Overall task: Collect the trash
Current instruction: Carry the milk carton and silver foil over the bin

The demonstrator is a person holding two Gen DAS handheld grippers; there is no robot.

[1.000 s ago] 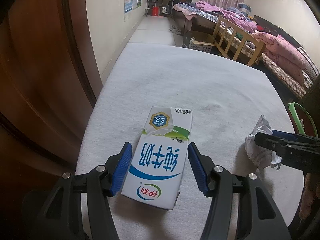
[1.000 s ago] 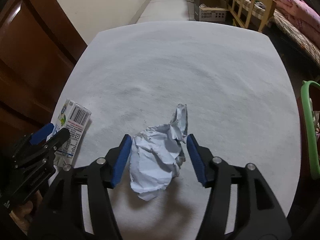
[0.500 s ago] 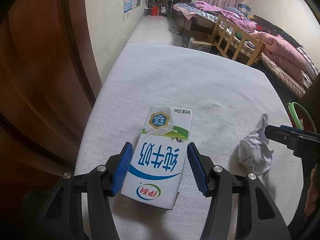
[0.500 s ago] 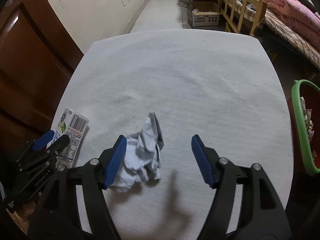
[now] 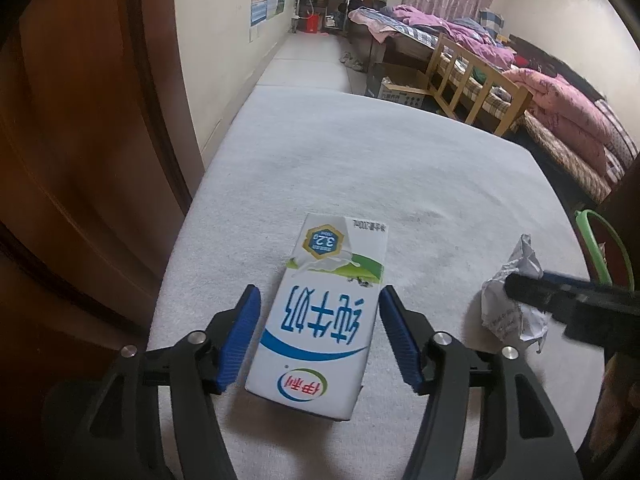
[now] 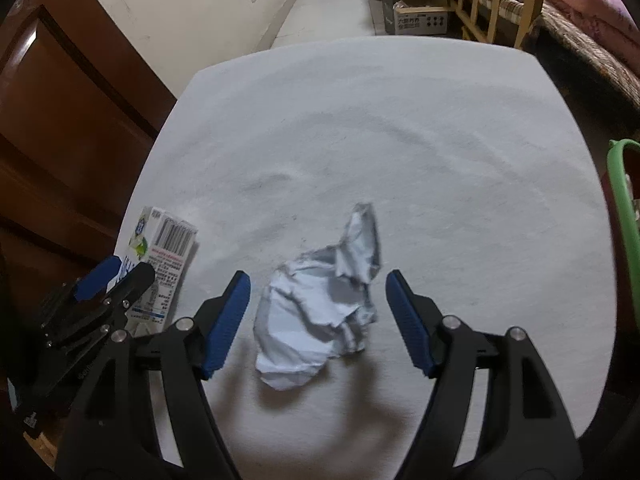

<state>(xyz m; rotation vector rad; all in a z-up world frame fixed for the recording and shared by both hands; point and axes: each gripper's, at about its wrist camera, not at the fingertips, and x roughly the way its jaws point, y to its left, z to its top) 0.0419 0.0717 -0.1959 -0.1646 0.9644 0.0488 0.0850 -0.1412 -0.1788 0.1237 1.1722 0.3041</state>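
Note:
A white milk carton [image 5: 320,320] with blue lettering lies flat on the white table [image 5: 360,168]. My left gripper [image 5: 319,294] straddles it. Its jaws are opening, and a gap shows between each blue pad and the carton. To the carton's right lies a crumpled ball of white paper [image 6: 316,320]. My right gripper [image 6: 318,278] stands over that ball. Its jaws are opening too, and the pads stand clear of the paper on both sides. The right wrist view also shows the carton [image 6: 166,252] and the left gripper [image 6: 116,276] at the lower left.
A green bin rim [image 6: 622,200] stands off the table's right edge. A brown wooden door [image 5: 80,160] runs close along the left side. Beyond the far edge are a cardboard box [image 6: 416,20] and beds with pink bedding [image 5: 560,104].
The right gripper's jaws have spread away from the crumpled paper, which now lies loose between them. The left gripper's jaws have widened a little off the carton, which has not moved.

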